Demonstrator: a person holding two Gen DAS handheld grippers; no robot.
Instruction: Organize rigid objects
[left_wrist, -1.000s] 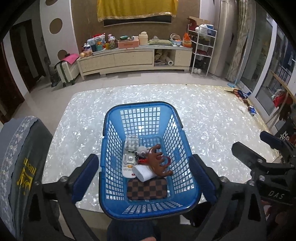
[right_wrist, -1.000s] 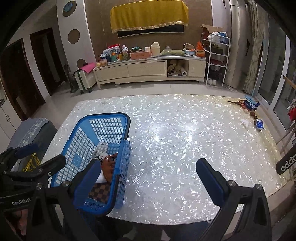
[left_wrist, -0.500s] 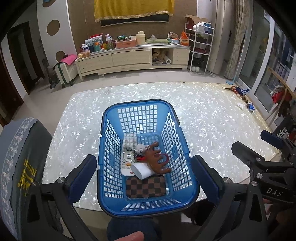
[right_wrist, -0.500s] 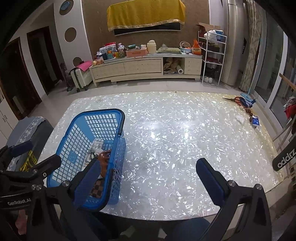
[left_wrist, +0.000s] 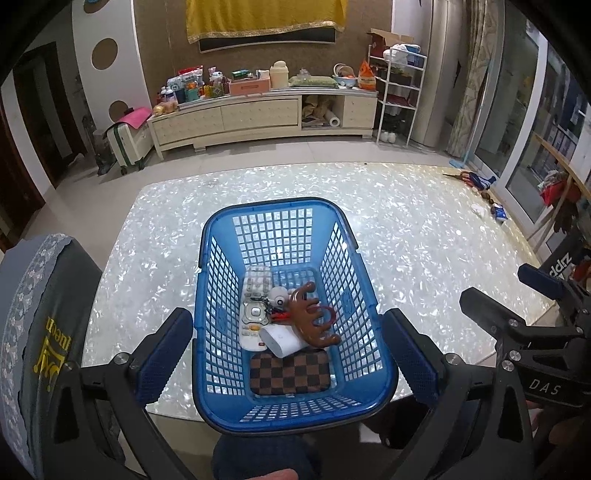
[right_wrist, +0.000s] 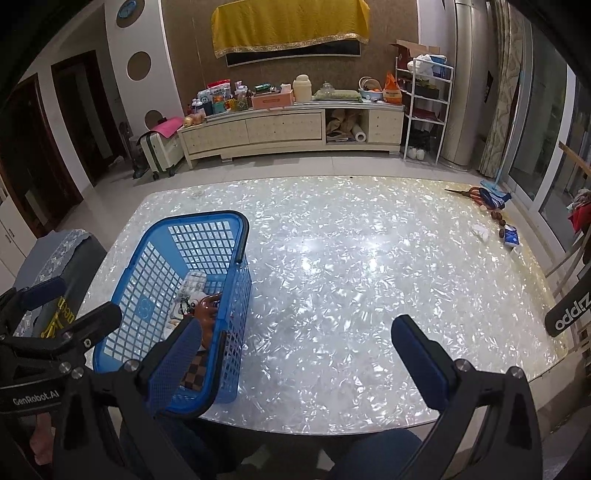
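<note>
A blue mesh basket (left_wrist: 275, 205) stands at the near edge of the pearly table (right_wrist: 351, 277). Inside lie a white remote (left_wrist: 253, 314), a brown wooden comb-like piece (left_wrist: 310, 319), a white box (left_wrist: 282, 339), a checkered wallet (left_wrist: 288, 371) and a small white round item (left_wrist: 277, 295). My left gripper (left_wrist: 288, 356) is open, its blue fingers either side of the basket's near end and outside the walls. My right gripper (right_wrist: 299, 362) is open over bare table to the right of the basket (right_wrist: 159, 236), its left finger (right_wrist: 177, 362) near the basket's right wall.
Scissors (right_wrist: 476, 194), some small brown items and a blue packet (right_wrist: 511, 236) lie at the table's far right edge. A chair with a grey cover (left_wrist: 33, 314) stands at the left. A person's knees show below the table's near edge.
Both views shift only slightly. The basket and its contents stay where they were, and both grippers stay open.
</note>
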